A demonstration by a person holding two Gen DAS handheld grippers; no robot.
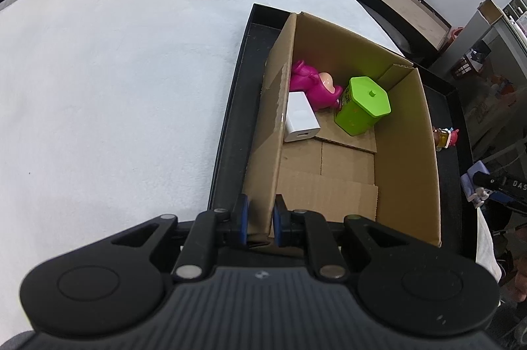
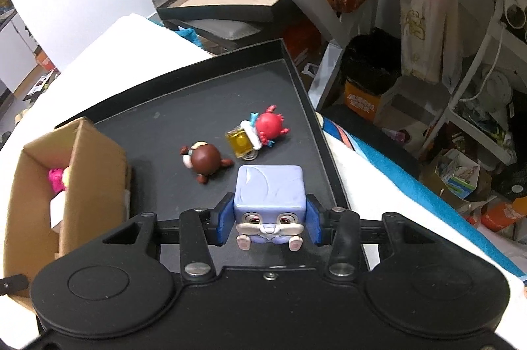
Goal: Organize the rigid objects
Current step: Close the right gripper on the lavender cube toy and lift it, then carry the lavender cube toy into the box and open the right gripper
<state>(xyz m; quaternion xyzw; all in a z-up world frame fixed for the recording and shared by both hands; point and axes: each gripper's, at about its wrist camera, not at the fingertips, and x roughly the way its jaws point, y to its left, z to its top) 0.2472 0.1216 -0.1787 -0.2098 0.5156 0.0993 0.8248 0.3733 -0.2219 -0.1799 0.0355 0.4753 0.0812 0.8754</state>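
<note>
A glossy lilac cube-shaped rabbit toy (image 2: 268,197) is clamped between the blue pads of the right hand-held gripper (image 2: 268,220), above the matte black tray (image 2: 197,99); the corrugated cardboard box (image 1: 408,152) wall is pinched by the left hand-held gripper (image 1: 260,218)

a lilac cube-shaped rabbit toy (image 2: 268,198) sits face-forward above the black tray (image 2: 184,106), where a brown figure (image 2: 206,159) and red figure (image 2: 268,126) lie toppled beside the cardboard box (image 1: 405,132) holding a green jar (image 1: 364,106), white charger (image 1: 301,118) and pink toy (image 1: 313,83).
</note>
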